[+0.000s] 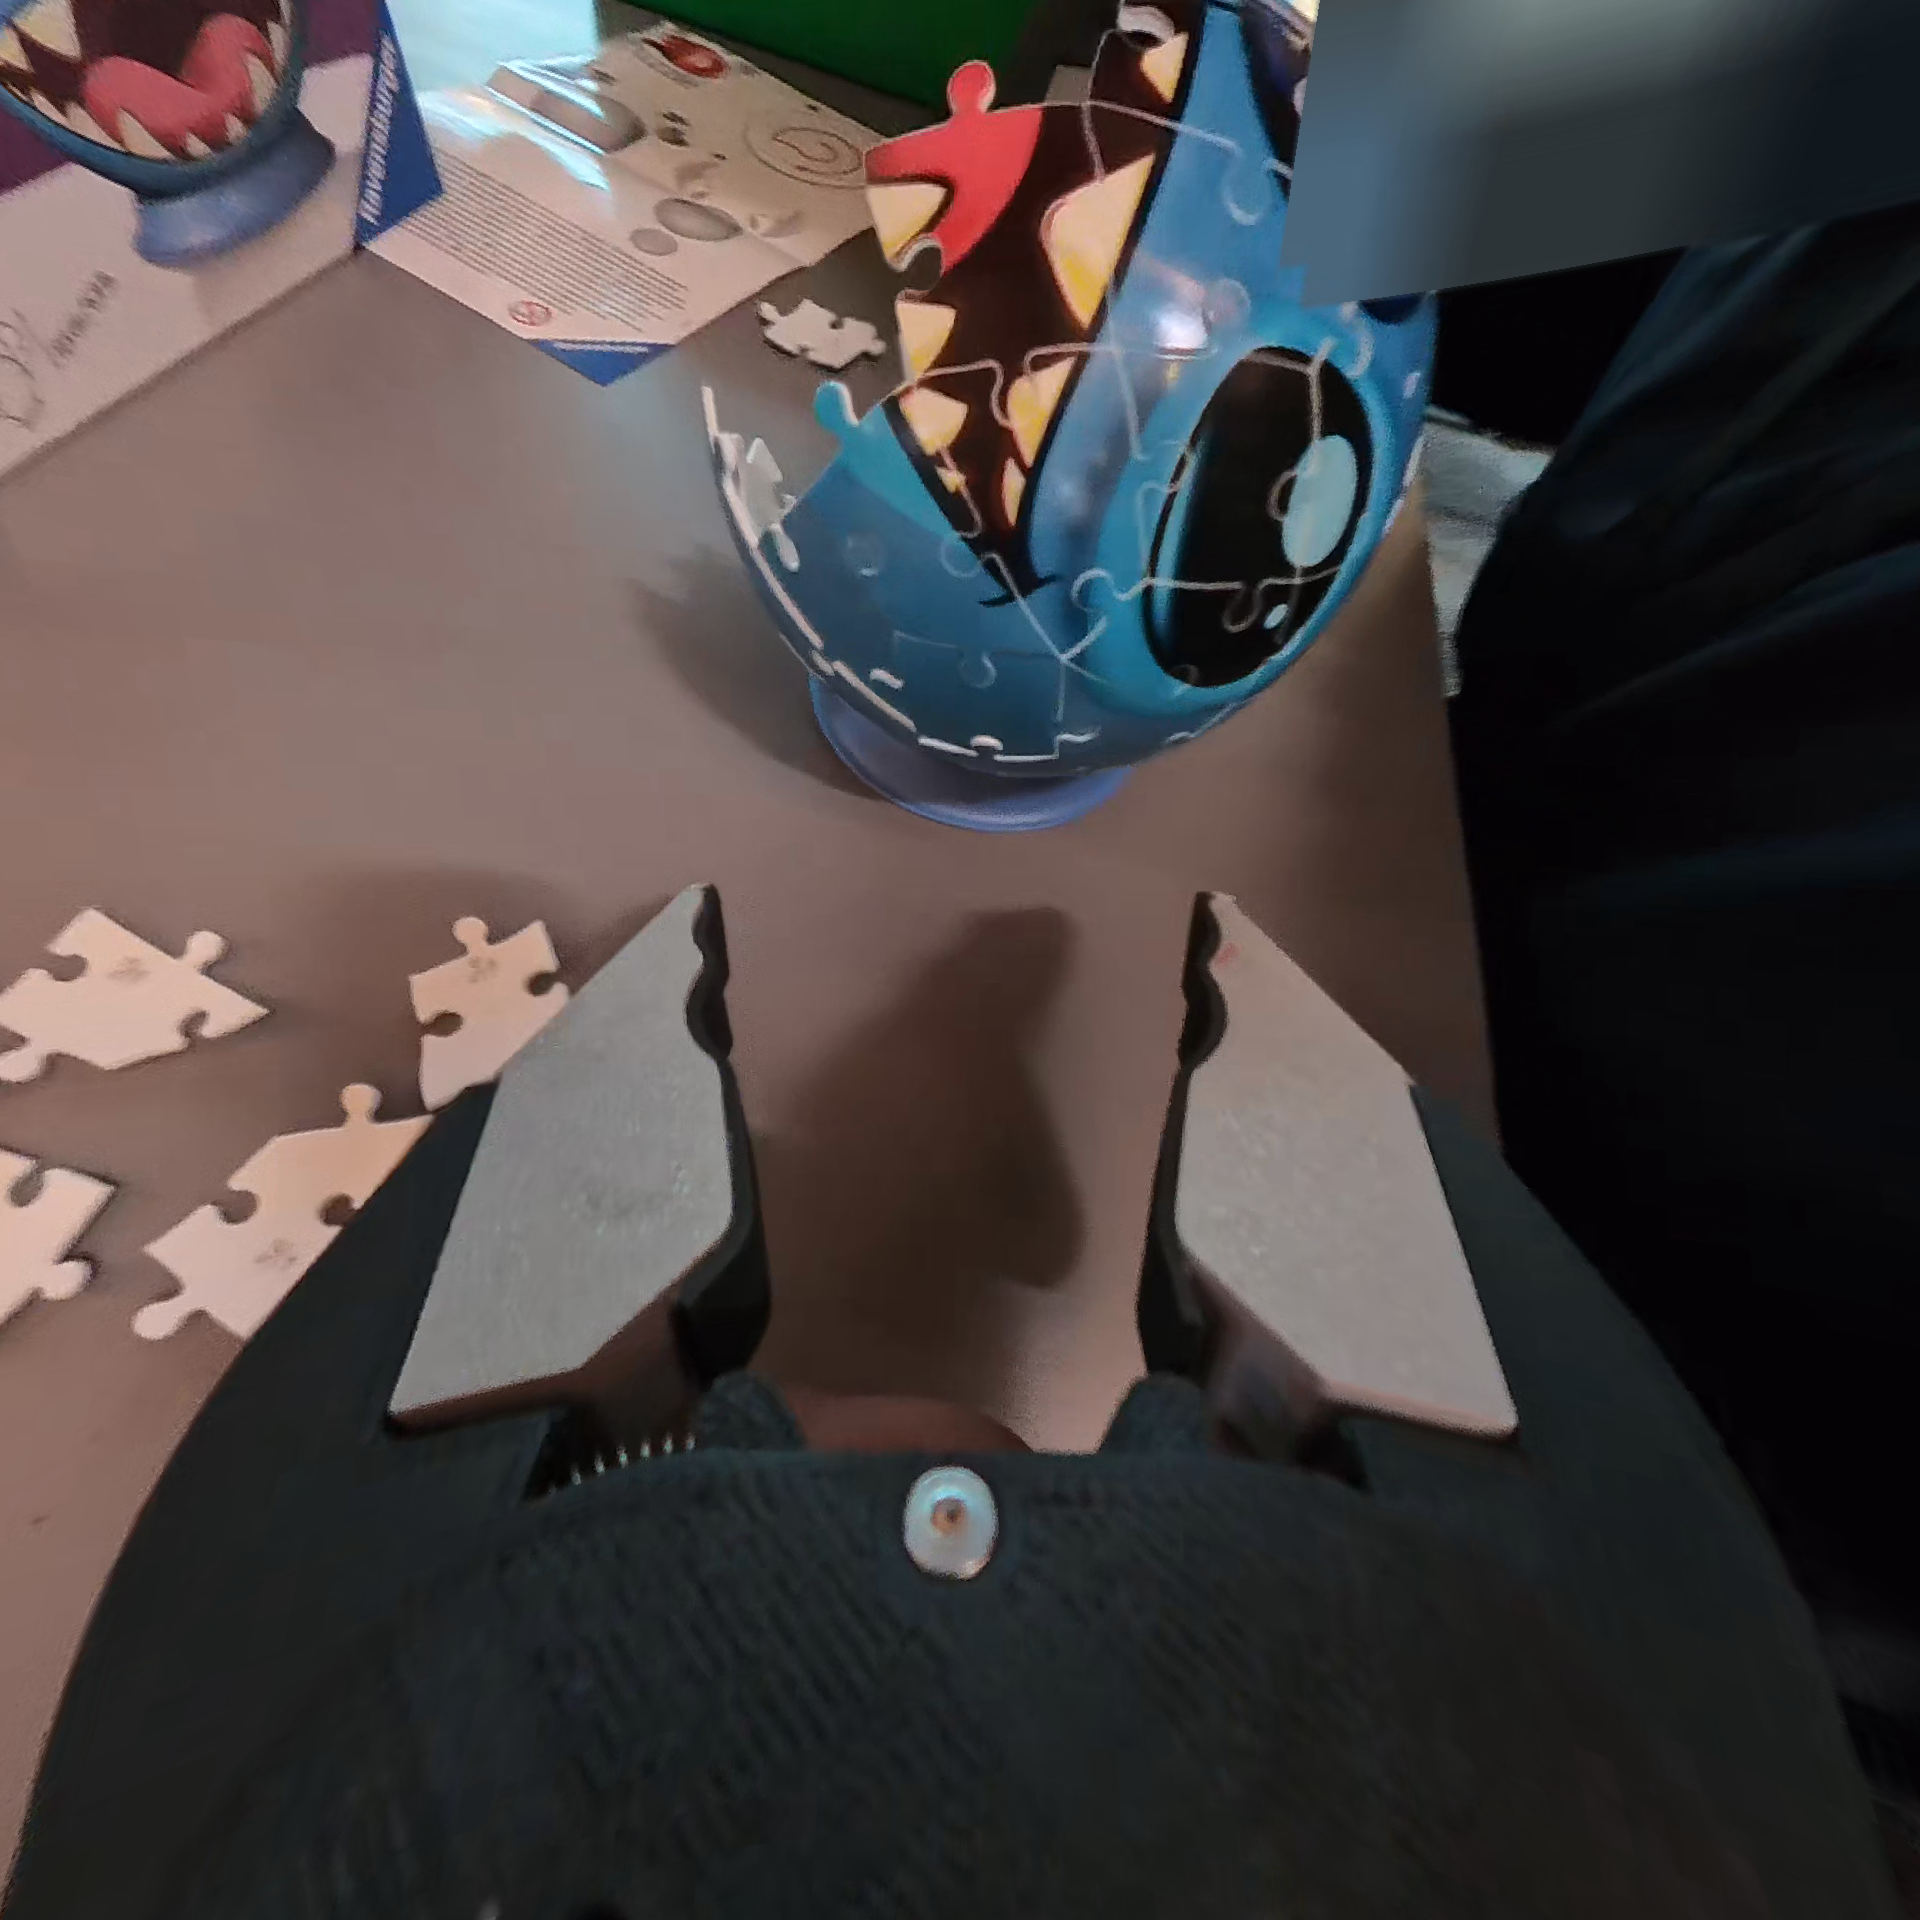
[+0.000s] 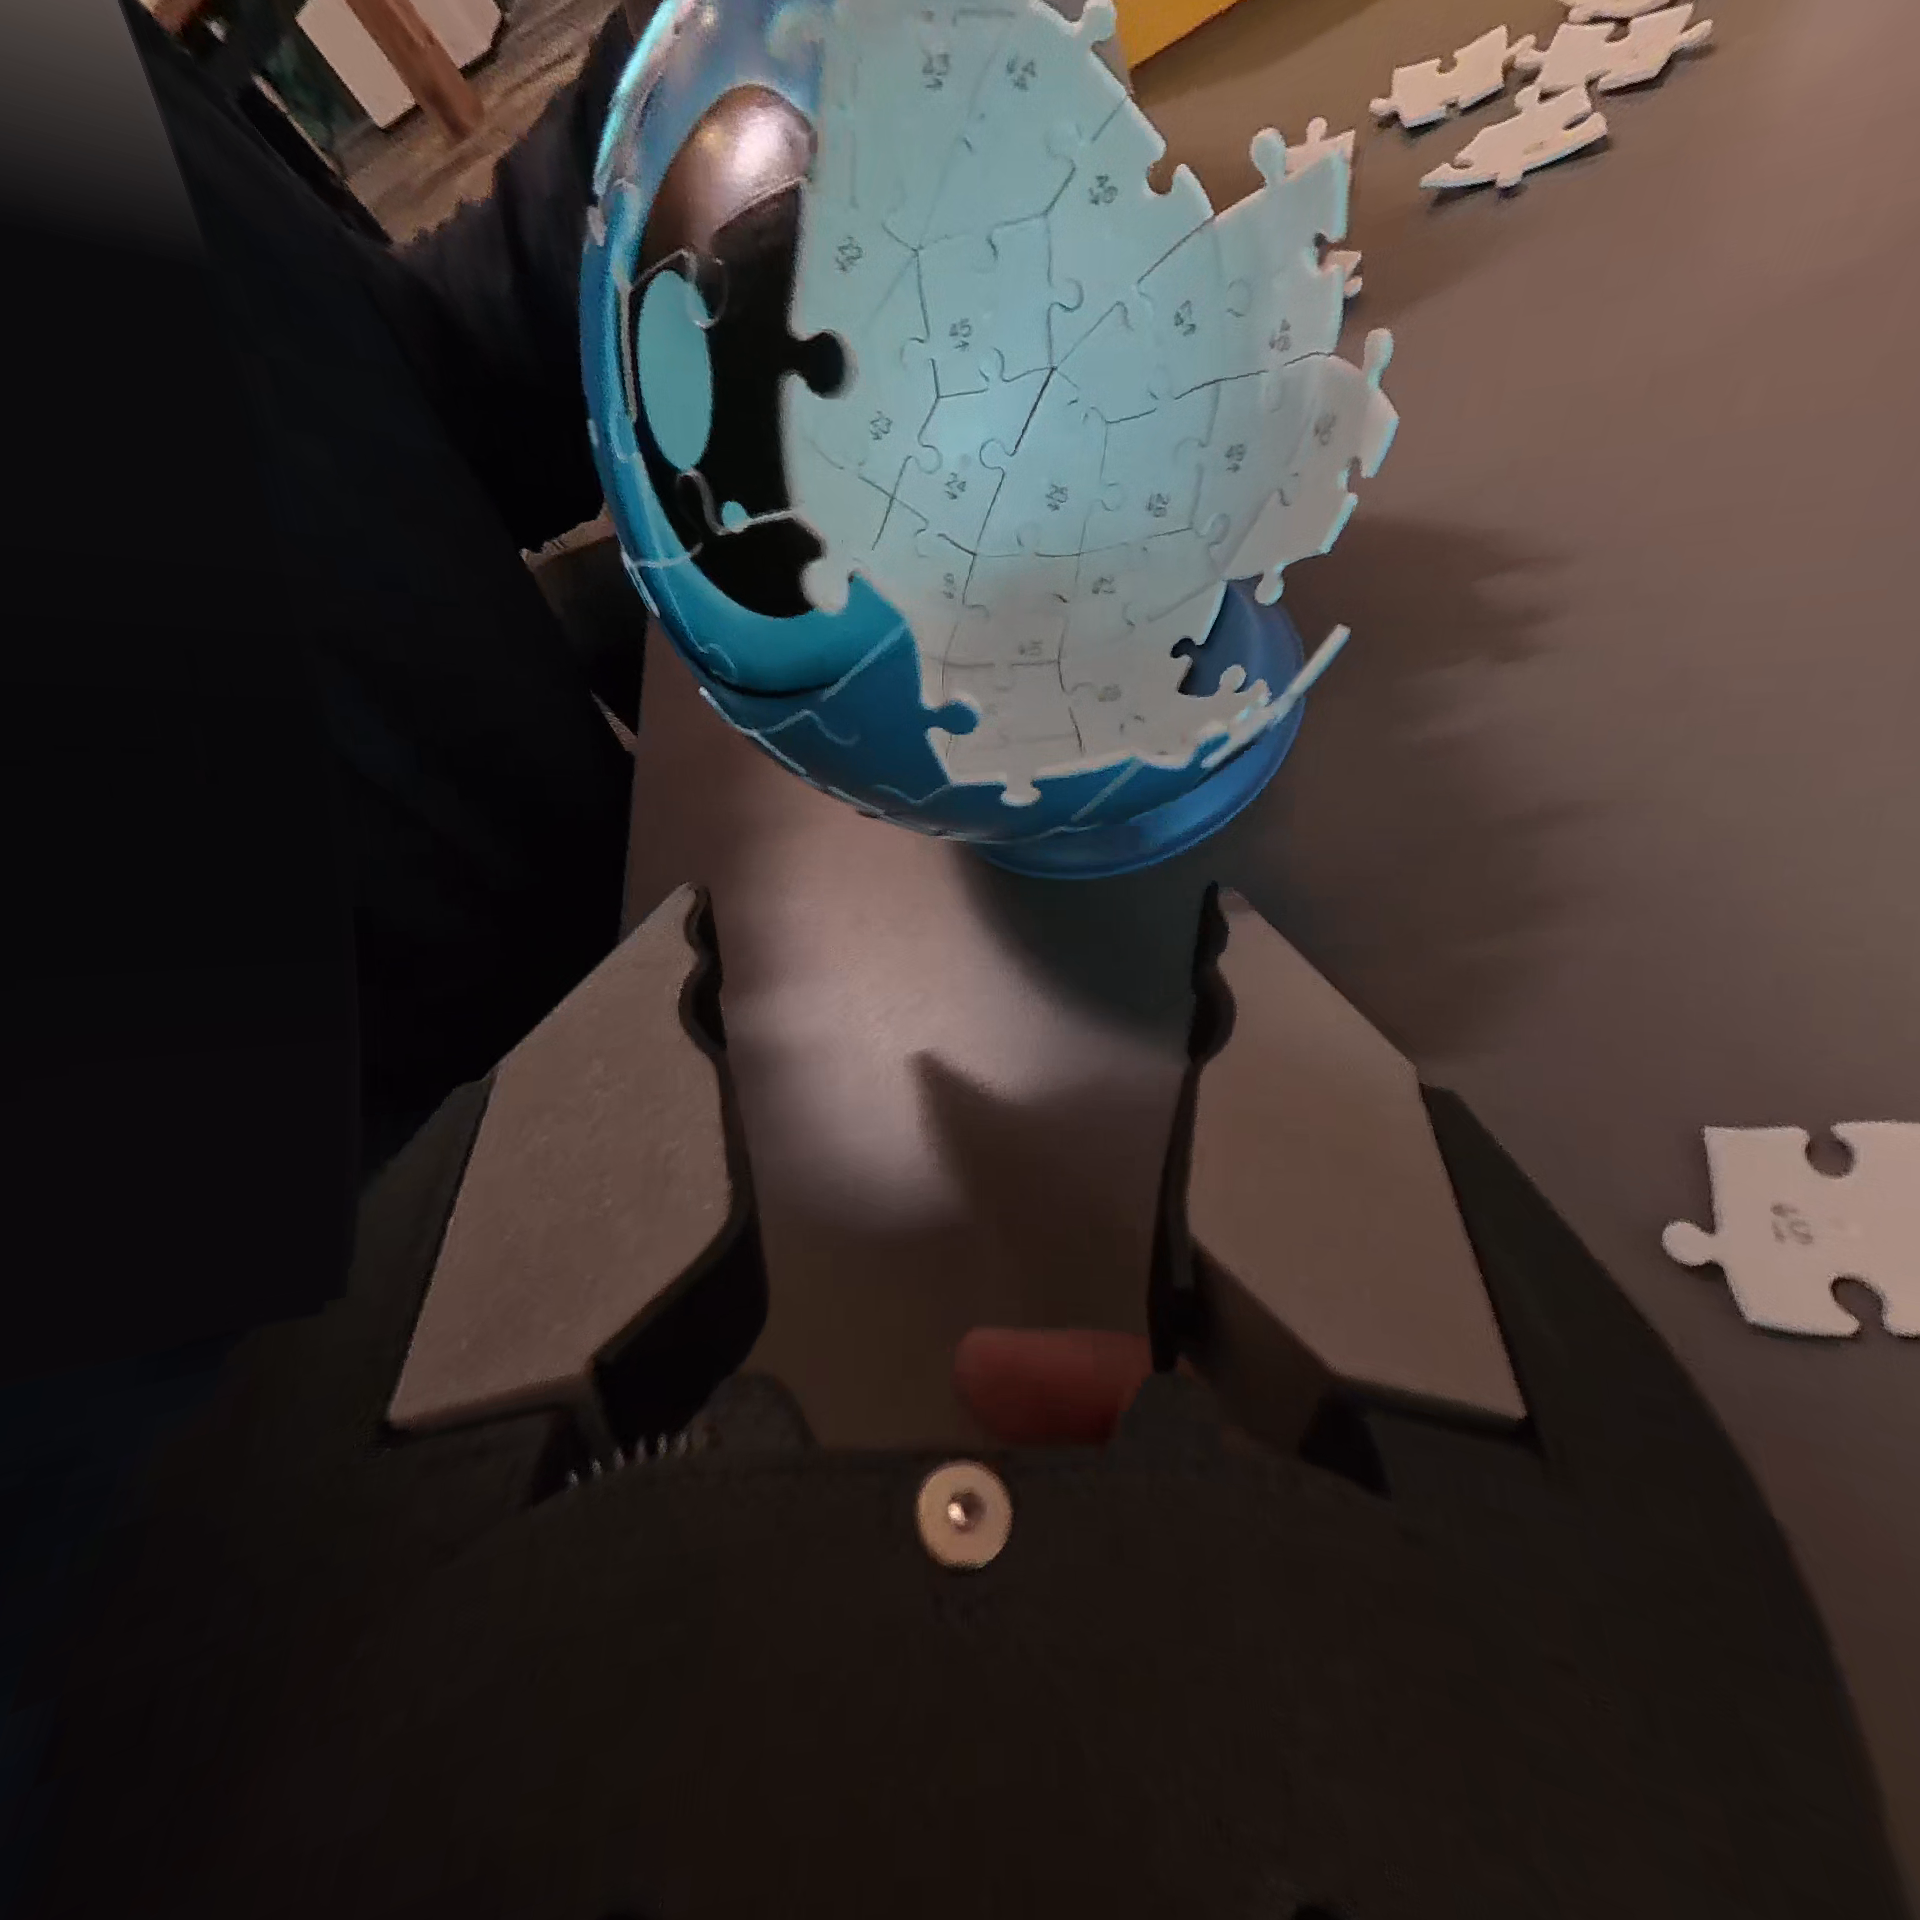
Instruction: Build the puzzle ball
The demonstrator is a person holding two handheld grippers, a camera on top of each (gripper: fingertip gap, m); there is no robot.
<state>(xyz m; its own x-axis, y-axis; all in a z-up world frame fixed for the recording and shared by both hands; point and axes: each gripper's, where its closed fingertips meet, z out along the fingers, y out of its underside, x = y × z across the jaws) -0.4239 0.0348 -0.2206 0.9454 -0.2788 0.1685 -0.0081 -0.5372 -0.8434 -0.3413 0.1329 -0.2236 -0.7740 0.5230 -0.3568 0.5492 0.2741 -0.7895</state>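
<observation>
Left gripper (image 1: 951, 935) and right gripper (image 2: 951, 935) are both hovering spread and empty near the half-built puzzle ball (image 1: 1091, 499); loose pieces (image 1: 125, 997) are lying left on the surface (image 1: 364, 675).

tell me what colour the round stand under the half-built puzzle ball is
Blue, a shade darker than the ball's skin; the round stand shows best in the left wrist view.

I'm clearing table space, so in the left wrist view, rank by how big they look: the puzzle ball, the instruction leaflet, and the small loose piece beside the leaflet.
1. puzzle ball, largest.
2. instruction leaflet, though it lies farther off, so its true size is unsure.
3. small loose piece, clearly smallest.
</observation>
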